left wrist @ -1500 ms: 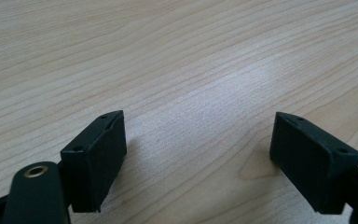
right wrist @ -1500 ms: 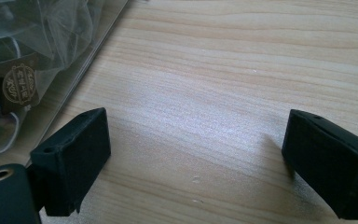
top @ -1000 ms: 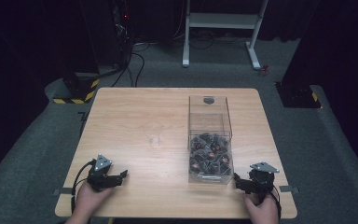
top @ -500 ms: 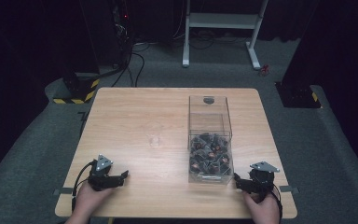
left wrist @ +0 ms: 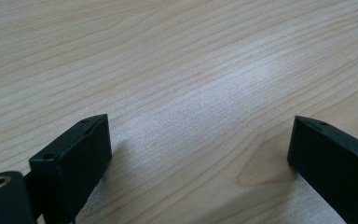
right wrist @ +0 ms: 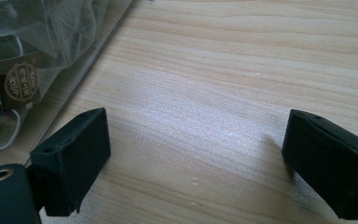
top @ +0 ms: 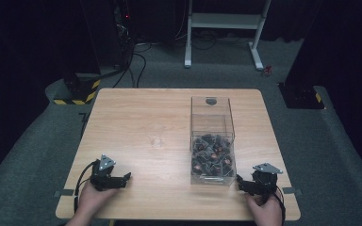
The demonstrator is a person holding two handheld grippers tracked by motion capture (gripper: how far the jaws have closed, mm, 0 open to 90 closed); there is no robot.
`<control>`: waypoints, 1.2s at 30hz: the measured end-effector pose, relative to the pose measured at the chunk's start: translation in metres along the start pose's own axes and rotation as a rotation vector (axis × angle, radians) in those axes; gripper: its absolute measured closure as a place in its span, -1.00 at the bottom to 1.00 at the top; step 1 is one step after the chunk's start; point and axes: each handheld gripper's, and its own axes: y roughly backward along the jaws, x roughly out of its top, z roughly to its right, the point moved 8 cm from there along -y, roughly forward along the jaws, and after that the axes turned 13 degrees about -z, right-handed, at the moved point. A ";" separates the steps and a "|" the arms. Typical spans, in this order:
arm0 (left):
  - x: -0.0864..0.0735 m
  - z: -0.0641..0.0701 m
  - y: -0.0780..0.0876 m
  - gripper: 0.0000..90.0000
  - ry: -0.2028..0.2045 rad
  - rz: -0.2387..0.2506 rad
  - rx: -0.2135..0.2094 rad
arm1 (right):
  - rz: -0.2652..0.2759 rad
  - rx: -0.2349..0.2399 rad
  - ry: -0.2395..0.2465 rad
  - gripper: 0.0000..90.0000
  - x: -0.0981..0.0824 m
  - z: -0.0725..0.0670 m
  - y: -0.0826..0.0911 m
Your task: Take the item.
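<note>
My left gripper (top: 126, 178) rests on the wooden table (top: 146, 117) near its front left corner, held by a hand. Its jaws have just been opening and stand wide apart, with bare wood between them (left wrist: 200, 135). At the front right, my right gripper (top: 239, 182) lies open too, jaws toward the near corner of a clear plastic box (top: 212, 141). The box holds several small dark sachets (top: 211, 153). In the right gripper view (right wrist: 196, 126) the box wall (right wrist: 81, 65) runs past the left jaw, and a mesh bag with a brown label (right wrist: 22, 81) shows behind it.
The box stands right of the table's middle, its far half without sachets. Bare wood spans the left and centre of the tabletop. Beyond the far edge are a white stand (top: 226, 28), cables (top: 136, 61) and a yellow-black striped block (top: 82, 92) on grey carpet.
</note>
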 end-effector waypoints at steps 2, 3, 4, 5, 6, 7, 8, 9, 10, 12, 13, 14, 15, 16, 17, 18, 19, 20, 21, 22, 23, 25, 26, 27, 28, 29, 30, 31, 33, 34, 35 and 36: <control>0.000 -0.002 0.001 -0.85 -0.004 0.002 -0.005 | 0.001 -0.001 0.003 -0.83 0.000 0.000 0.000; 0.001 -0.002 0.002 -0.85 0.003 0.006 -0.010 | 0.000 0.000 0.002 -0.83 0.000 0.000 0.000; 0.002 -0.001 0.002 -0.85 0.007 0.009 -0.016 | 0.001 -0.001 0.003 -0.83 0.000 0.000 0.000; 0.003 -0.002 0.004 -0.85 0.009 0.011 -0.024 | 0.001 -0.001 0.003 -0.83 0.000 0.000 0.000; 0.004 -0.002 0.005 -0.85 0.008 0.015 -0.026 | 0.000 0.001 0.000 -0.83 0.000 0.000 0.000; 0.006 -0.001 0.006 -0.85 0.006 0.020 -0.034 | 0.000 0.000 0.003 -0.83 0.000 0.000 0.000; 0.008 0.000 0.007 -0.84 0.009 0.027 -0.037 | -0.001 0.001 -0.001 -0.83 0.000 0.000 0.000; 0.009 0.001 0.008 -0.84 0.005 0.028 -0.037 | 0.000 0.000 0.000 -0.83 0.000 0.000 0.000; 0.010 0.001 0.009 -0.84 0.004 0.029 -0.038 | 0.001 -0.001 0.004 -0.83 0.000 0.000 0.000; 0.013 0.003 0.010 -0.84 0.002 0.039 -0.041 | 0.000 0.000 0.001 -0.83 0.000 0.000 0.000; 0.015 0.004 0.011 -0.84 -0.004 0.041 -0.044 | -0.001 0.001 0.000 -0.83 0.000 0.000 0.000; 0.017 0.005 0.012 -0.84 -0.003 0.045 -0.050 | 0.000 0.000 0.001 -0.83 0.000 0.000 0.000; 0.018 0.007 0.013 -0.84 -0.004 0.049 -0.051 | -0.001 0.001 -0.002 -0.83 0.000 0.000 0.000; 0.020 0.008 0.014 -0.84 -0.010 0.053 -0.053 | 0.001 -0.001 0.002 -0.83 0.000 0.000 0.000; 0.023 0.011 0.016 -0.84 -0.021 0.063 -0.054 | 0.001 -0.001 0.002 -0.83 0.000 0.000 0.000; 0.025 0.013 0.017 -0.84 -0.024 0.067 -0.057 | 0.000 0.000 -0.001 -0.83 0.000 0.000 0.000; 0.027 0.016 0.019 -0.84 -0.023 0.075 -0.065 | -0.001 0.001 -0.002 -0.83 0.000 0.000 0.000; 0.029 0.018 0.020 -0.84 -0.030 0.079 -0.068 | 0.000 0.000 0.002 -0.83 0.000 0.000 0.000; 0.031 0.020 0.020 -0.84 -0.035 0.082 -0.070 | 0.001 -0.001 0.002 -0.83 0.000 0.000 0.000; 0.033 0.022 0.021 -0.84 -0.039 0.086 -0.070 | -0.001 0.001 -0.001 -0.83 0.000 0.000 0.000; 0.035 0.023 0.022 -0.84 -0.052 0.089 -0.063 | -0.001 0.001 -0.002 -0.83 0.000 0.000 0.000; 0.038 0.027 0.023 -0.84 -0.057 0.094 -0.068 | 0.000 0.000 0.000 -0.83 0.000 0.000 0.000; 0.039 0.029 0.023 -0.84 -0.058 0.095 -0.073 | -0.001 0.001 -0.001 -0.83 0.000 0.000 0.000; 0.040 0.030 0.024 -0.84 -0.061 0.099 -0.076 | 0.001 0.000 0.002 -0.83 0.000 0.000 0.000; 0.041 0.031 0.024 -0.84 -0.064 0.102 -0.073 | 0.000 0.001 0.001 -0.83 0.000 0.000 0.000; 0.043 0.033 0.025 -0.84 -0.062 0.107 -0.079 | 0.000 0.000 0.000 -0.83 0.000 0.000 0.000; 0.044 0.035 0.026 -0.84 -0.068 0.111 -0.083 | 0.001 -0.001 0.003 -0.83 0.000 0.000 0.000; 0.046 0.036 0.027 -0.84 -0.068 0.118 -0.085 | 0.000 0.001 0.001 -0.83 0.000 0.000 0.000; 0.050 0.040 0.029 -0.84 -0.071 0.128 -0.097 | -0.001 0.001 0.001 -0.83 0.000 0.000 0.000; 0.052 0.041 0.030 -0.84 -0.079 0.133 -0.097 | 0.001 0.000 0.003 -0.83 0.000 0.000 0.000; 0.052 0.041 0.030 -0.84 -0.079 0.133 -0.097 | 0.000 0.001 0.001 -0.83 0.000 0.000 0.000; 0.057 0.046 0.032 -0.84 -0.082 0.145 -0.110 | 0.001 -0.001 0.002 -0.83 0.000 0.000 0.000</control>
